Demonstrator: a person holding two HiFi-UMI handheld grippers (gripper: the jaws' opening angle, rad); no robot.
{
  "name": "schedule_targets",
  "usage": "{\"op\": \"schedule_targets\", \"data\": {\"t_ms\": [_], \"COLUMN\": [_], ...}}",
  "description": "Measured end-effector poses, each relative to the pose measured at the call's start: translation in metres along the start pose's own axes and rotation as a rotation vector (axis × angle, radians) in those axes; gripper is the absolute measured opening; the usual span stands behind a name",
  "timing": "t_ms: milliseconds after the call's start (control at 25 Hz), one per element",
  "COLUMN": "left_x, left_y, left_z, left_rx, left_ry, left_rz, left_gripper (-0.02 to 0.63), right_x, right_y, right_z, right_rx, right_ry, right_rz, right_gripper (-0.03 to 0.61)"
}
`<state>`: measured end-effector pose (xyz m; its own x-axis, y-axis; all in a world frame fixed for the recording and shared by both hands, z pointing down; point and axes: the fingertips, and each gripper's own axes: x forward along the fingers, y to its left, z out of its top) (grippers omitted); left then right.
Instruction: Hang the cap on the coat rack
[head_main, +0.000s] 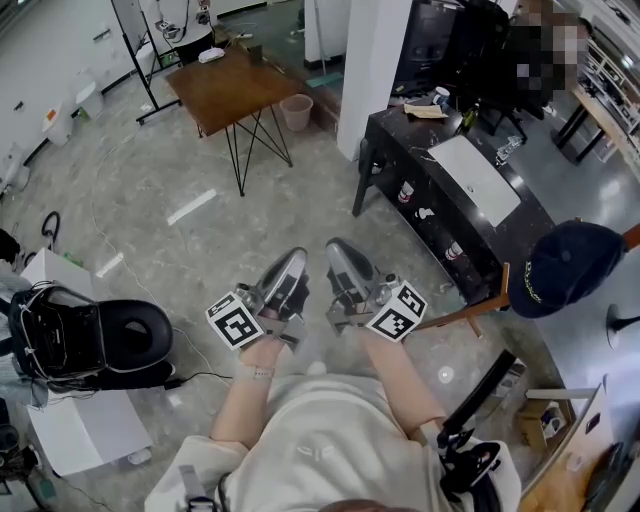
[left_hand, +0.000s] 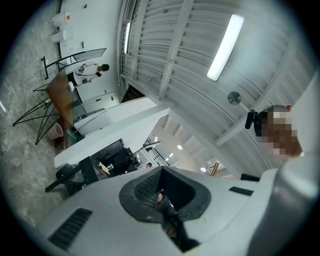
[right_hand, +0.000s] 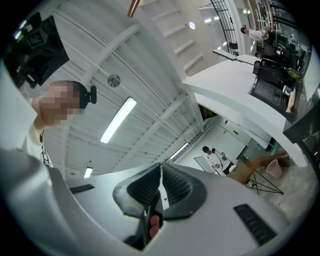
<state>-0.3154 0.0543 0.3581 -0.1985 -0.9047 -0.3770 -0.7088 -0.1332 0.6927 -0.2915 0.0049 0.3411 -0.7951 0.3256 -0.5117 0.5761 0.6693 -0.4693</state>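
- Cap (head_main: 565, 268), head view: dark blue, sitting over the end of a wooden arm of the coat rack (head_main: 468, 313), well off to the right of the right gripper (head_main: 348, 275) and touched by neither tool. Judged hung already, so the task looks finished.
- Left gripper (head_main: 285, 280), head view: held close in front of the person's chest, just beside the right gripper, its marker cube toward the body. Both tools are drawn in and tipped upward, probably a resting pose away from the rack, since nothing is left to carry.
- Wooden table (head_main: 235, 85) and waste bin (head_main: 296, 110), head view: far ahead of both tools, across bare floor; no part in the task.
- Left gripper (left_hand: 159, 187), left gripper view: ribbed pads pressed together, nothing between them. The camera looks up past them at a slatted ceiling and a strip light (left_hand: 225, 47), which confirms the upward tilt. No cap in this view.
- Right gripper (right_hand: 160, 182), right gripper view: pads brought together with only a thin seam, nothing caught in it. Beyond them are the ceiling and another strip light (right_hand: 117, 120); the cap lies outside this view too.
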Motion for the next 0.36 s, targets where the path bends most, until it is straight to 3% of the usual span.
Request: {"op": "schedule_targets", "data": {"t_ms": [360], "left_x": [0.0004], "left_y": [0.0005], "left_z": [0.0010], "left_rx": [-0.008], "left_ry": [0.009], "left_rz": [0.002], "left_gripper": [0.008], "right_x": [-0.0005], "right_y": [0.0004], "right_z": [0.0035], "right_rx": [0.008], "right_ry": [-0.013], "right_rz": [0.001], "right_gripper": [0.034]}}
